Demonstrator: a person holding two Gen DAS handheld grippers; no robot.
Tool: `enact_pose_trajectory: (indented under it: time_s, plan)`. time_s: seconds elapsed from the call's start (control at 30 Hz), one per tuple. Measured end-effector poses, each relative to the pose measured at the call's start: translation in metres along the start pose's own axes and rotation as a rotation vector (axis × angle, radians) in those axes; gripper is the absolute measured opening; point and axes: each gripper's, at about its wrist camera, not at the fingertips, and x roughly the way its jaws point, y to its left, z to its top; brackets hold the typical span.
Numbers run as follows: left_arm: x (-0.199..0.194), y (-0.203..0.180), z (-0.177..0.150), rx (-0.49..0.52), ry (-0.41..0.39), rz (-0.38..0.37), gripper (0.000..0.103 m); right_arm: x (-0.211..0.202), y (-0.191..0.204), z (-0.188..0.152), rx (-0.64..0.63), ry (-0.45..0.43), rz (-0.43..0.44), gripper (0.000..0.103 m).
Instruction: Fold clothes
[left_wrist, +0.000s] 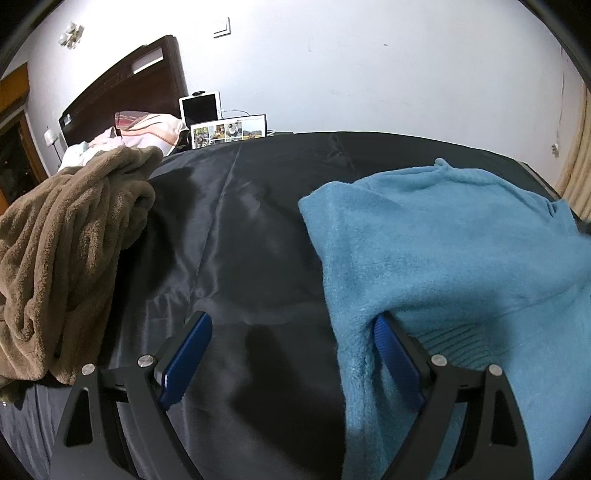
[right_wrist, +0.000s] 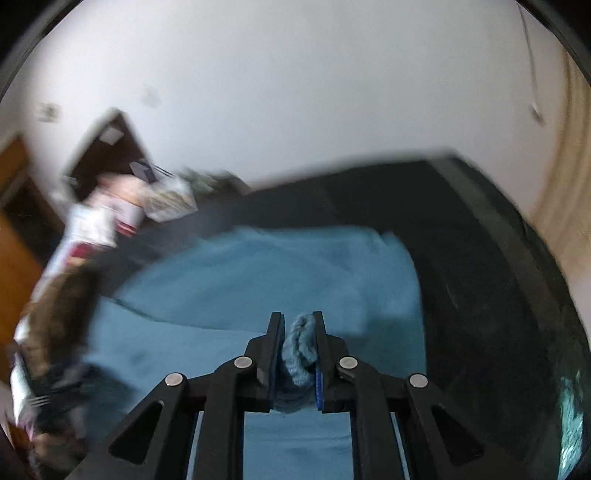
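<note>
A fluffy blue sweater (left_wrist: 443, 251) lies spread on the black satin sheet (left_wrist: 236, 229) of a bed. My left gripper (left_wrist: 291, 325) stands open at the sweater's near left edge: its right finger (left_wrist: 397, 362) rests against the blue fabric, while its left finger (left_wrist: 184, 362) is over bare sheet. In the blurred right wrist view, the same blue sweater (right_wrist: 258, 280) fills the middle. My right gripper (right_wrist: 299, 321) is shut on a bunched fold of the sweater (right_wrist: 301, 343), pinched between its pads.
A brown fleece blanket (left_wrist: 66, 251) is heaped at the left of the bed. Pillows (left_wrist: 147, 129), a tablet (left_wrist: 201, 107) and a photo frame (left_wrist: 229, 131) sit by the dark wooden headboard (left_wrist: 125, 85). A curtain (left_wrist: 576, 155) hangs at the right.
</note>
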Motion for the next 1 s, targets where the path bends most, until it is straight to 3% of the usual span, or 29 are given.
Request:
enact_pose_trajectory:
  time_s: [0.13,0.17,0.23,0.27,0.3,0.37,0.5,0.67,0.9,1.0]
  plan:
    - [0.001,0.003,0.000,-0.017,0.008,-0.009,0.094,0.010,-0.028,-0.013,0.059,0.001,0.110,0.018]
    - [0.001,0.002,0.000,-0.015,0.008,-0.007,0.094,0.005,-0.035,-0.016,0.066,-0.016,0.115,0.025]
    - [0.000,0.000,0.001,-0.007,0.005,-0.001,0.094,-0.006,-0.040,-0.018,0.061,-0.065,0.068,0.050]
    - [-0.001,0.000,0.001,-0.002,0.002,0.002,0.094,-0.015,-0.042,-0.021,0.053,-0.098,0.036,0.076]
    - [-0.002,-0.001,0.001,0.004,-0.003,0.008,0.094,-0.024,-0.045,-0.023,0.044,-0.132,0.004,0.083]
    - [-0.004,-0.001,0.002,0.013,-0.014,0.025,0.094,-0.039,-0.038,-0.028,0.002,-0.187,-0.047,0.083]
    - [-0.007,0.001,0.002,0.003,-0.019,0.045,0.094,-0.048,0.000,-0.041,-0.135,-0.223,-0.054,0.083]
    - [-0.008,0.001,0.002,0.027,-0.021,0.049,0.094,-0.006,0.045,-0.050,-0.253,-0.095,-0.014,0.083]
    - [-0.015,0.009,-0.001,0.056,-0.002,0.038,0.094,0.042,0.042,-0.026,-0.210,-0.016,-0.126,0.083]
    - [-0.025,0.013,0.005,0.055,-0.018,0.033,0.094,0.049,0.039,-0.021,-0.216,-0.004,-0.157,0.093]
